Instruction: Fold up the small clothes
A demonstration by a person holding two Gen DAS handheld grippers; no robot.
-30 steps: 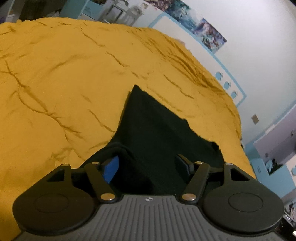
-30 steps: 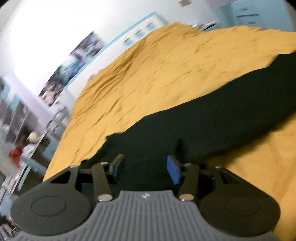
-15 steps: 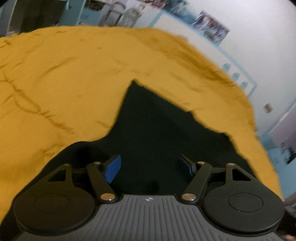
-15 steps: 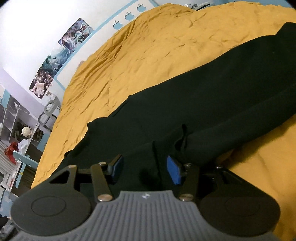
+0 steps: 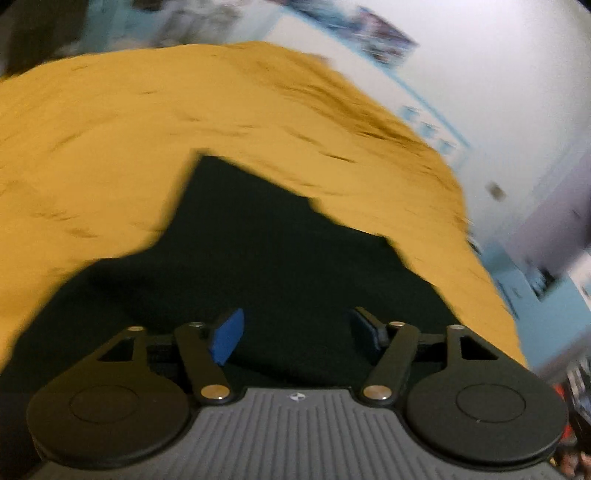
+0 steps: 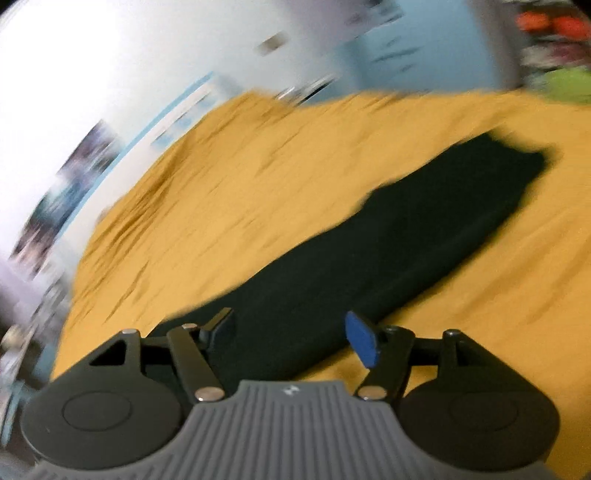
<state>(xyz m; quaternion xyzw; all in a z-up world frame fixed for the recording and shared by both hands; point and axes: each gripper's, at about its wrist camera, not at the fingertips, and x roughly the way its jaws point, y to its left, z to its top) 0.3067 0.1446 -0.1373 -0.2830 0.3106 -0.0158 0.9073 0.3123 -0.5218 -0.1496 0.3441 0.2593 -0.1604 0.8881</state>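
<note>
Both views blurred. Black garment (image 6: 388, 258) lies flat on the mustard bedspread (image 6: 258, 192), a long dark strip running toward the bed's far right corner. Right gripper (image 6: 291, 334) over its near end, fingers spread, jaws just opened wider, pinching nothing. Left gripper (image 5: 295, 332) above the cloth (image 5: 266, 251), fingers spread, empty.

Both views are smeared by motion. The near end of the long black cloth garment (image 5: 280, 266) is hidden behind the grey ribbed body of the left gripper (image 5: 295, 334), and its folds cannot be made out. The wall posters (image 6: 70, 184) are streaks, their pictures unreadable. A blurred lime-green thing (image 6: 565, 86) beyond the mustard-yellow bedspread (image 6: 258, 177) cannot be identified, nor the orange blobs (image 6: 550, 22) cut by the frame's edge.
</note>
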